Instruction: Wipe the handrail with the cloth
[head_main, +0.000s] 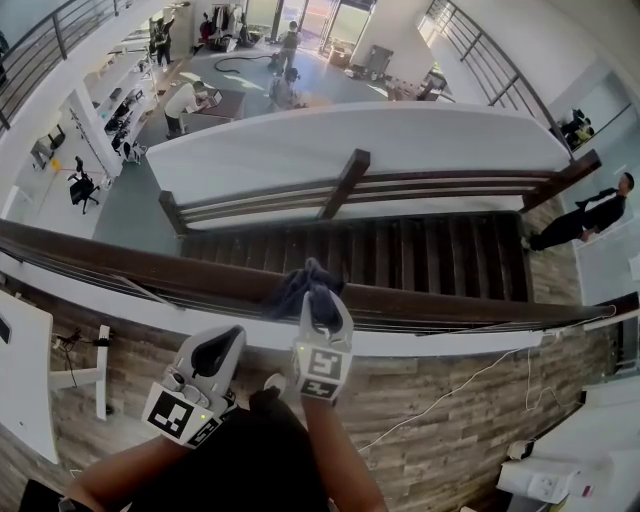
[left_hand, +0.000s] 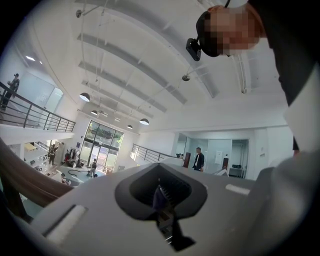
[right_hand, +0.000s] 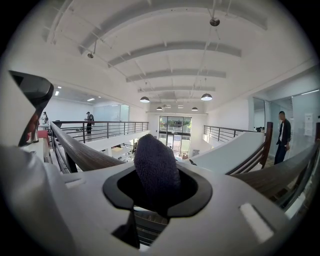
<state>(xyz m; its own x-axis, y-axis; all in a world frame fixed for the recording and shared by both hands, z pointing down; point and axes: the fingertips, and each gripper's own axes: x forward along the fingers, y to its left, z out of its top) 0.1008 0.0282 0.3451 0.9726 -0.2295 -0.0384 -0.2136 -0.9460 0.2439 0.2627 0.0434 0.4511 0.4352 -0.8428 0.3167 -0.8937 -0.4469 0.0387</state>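
Person at a long wooden handrail (head_main: 150, 270) above a staircase (head_main: 400, 255), pressing a dark cloth (head_main: 303, 284) onto it.

The rail runs across the whole mezzanine edge. The cloth sits bunched on top of the rail, pinched in the closed jaws of the right gripper (head_main: 322, 300), which leans onto the wood, likely so a sideways stroke drags the fabric along. The left gripper (head_main: 222, 345) is near the person's body, jaws together on nothing, seemingly kept clear.
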